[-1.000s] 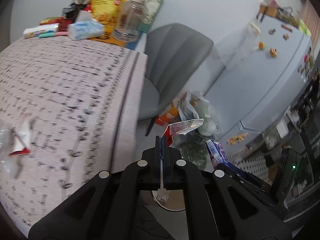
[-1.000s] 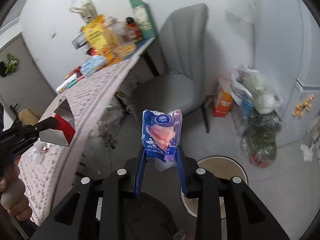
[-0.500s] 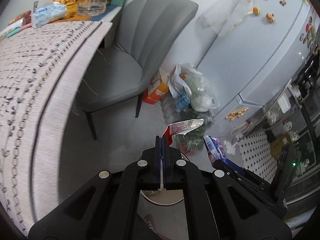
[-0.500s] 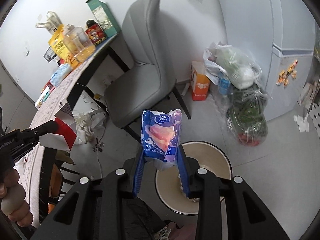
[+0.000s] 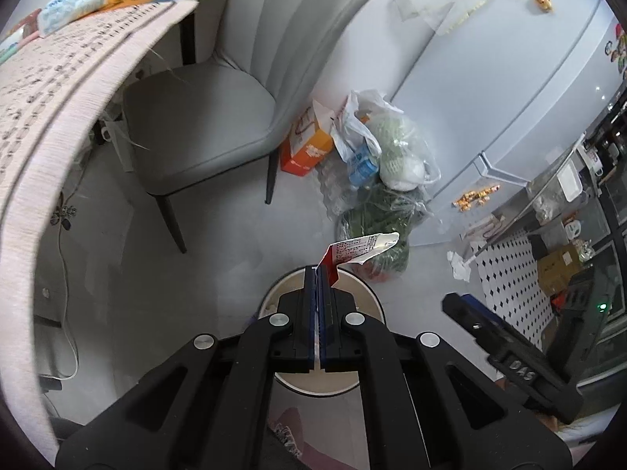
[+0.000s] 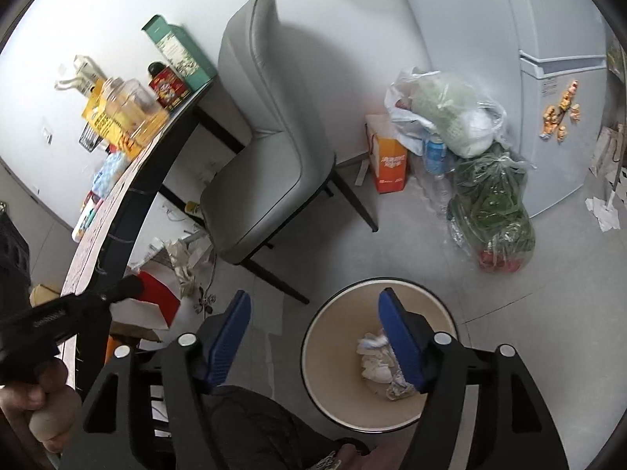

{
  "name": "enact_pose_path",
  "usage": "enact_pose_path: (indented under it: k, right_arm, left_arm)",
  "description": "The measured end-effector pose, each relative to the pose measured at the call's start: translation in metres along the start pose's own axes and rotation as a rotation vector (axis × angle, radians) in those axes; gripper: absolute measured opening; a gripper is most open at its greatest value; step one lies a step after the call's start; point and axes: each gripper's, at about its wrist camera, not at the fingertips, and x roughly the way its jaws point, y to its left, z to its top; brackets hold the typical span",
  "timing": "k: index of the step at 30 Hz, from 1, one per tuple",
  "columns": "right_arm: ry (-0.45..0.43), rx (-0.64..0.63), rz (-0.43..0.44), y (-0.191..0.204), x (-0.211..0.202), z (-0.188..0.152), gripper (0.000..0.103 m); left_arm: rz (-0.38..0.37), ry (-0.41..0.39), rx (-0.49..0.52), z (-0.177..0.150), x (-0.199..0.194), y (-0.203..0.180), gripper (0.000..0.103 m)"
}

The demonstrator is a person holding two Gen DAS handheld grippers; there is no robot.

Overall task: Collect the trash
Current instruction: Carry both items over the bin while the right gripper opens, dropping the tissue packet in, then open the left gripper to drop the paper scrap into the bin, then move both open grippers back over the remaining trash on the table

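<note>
red-and-white wrapper (image 5: 354,250), cream bin (image 6: 333,356), grey chair (image 6: 270,164), blue-padded tongs (image 6: 313,329), orange box (image 6: 390,164)

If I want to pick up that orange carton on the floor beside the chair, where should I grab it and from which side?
Probably the opened top flaps of the orange carton, approached from above. It stands upright, bags press against its right side and the chair leg crowds its left, so only the top looks clear for the open right gripper.

The blue tissue pack held a second ago by the right gripper (image 6: 313,311) has been released, its fingers now spread wide and empty above the trash bin (image 6: 313,356). The left gripper (image 5: 317,274) has been swung from the table toward the bin's rim.
</note>
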Motion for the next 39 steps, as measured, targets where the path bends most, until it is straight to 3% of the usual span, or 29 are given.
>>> enact_pose_path:
  k: [3,8,11,13,14,16,19,23,29,32,39]
  right_arm:
    - [-0.023,0.03,-0.02,-0.014,-0.011,0.004,0.077]
    - [-0.049,0.064,-0.052,-0.034,-0.03,0.007,0.079]
    - [-0.067,0.095,-0.08,-0.045,-0.042,0.008,0.079]
    - [-0.077,0.119,-0.09,-0.051,-0.049,0.011,0.079]
    - [-0.086,0.124,-0.093,-0.053,-0.052,0.011,0.079]
    - [-0.096,0.124,-0.096,-0.053,-0.057,0.011,0.079]
    - [-0.087,0.117,-0.092,-0.05,-0.056,0.01,0.079]
    - [-0.061,0.091,-0.069,-0.035,-0.048,0.005,0.079]
    - [-0.038,0.025,-0.035,0.004,-0.042,0.001,0.09]
    - [-0.043,-0.025,-0.026,0.029,-0.044,0.003,0.095]
    - [-0.078,-0.125,0.004,0.096,-0.054,0.001,0.095]
  left_arm:
    - [-0.016,0.028,0.01,-0.003,0.013,-0.011,0.002]
    - [-0.055,0.083,0.032,-0.006,0.035,-0.029,0.002]
    - [-0.119,0.145,0.039,-0.008,0.054,-0.041,0.004]
    - [-0.149,0.177,0.025,-0.01,0.064,-0.042,0.021]
    - [-0.164,0.183,0.014,-0.012,0.066,-0.042,0.044]
    - [-0.191,0.168,0.002,-0.014,0.064,-0.042,0.065]
    - [-0.134,0.147,0.04,-0.014,0.054,-0.039,0.067]
    - [-0.076,0.076,0.005,-0.004,0.028,-0.018,0.081]
    - [-0.019,-0.038,-0.022,0.01,-0.02,0.009,0.095]
    - [-0.005,-0.099,-0.031,0.015,-0.047,0.022,0.097]
    - [0.014,-0.222,-0.089,0.013,-0.109,0.06,0.097]
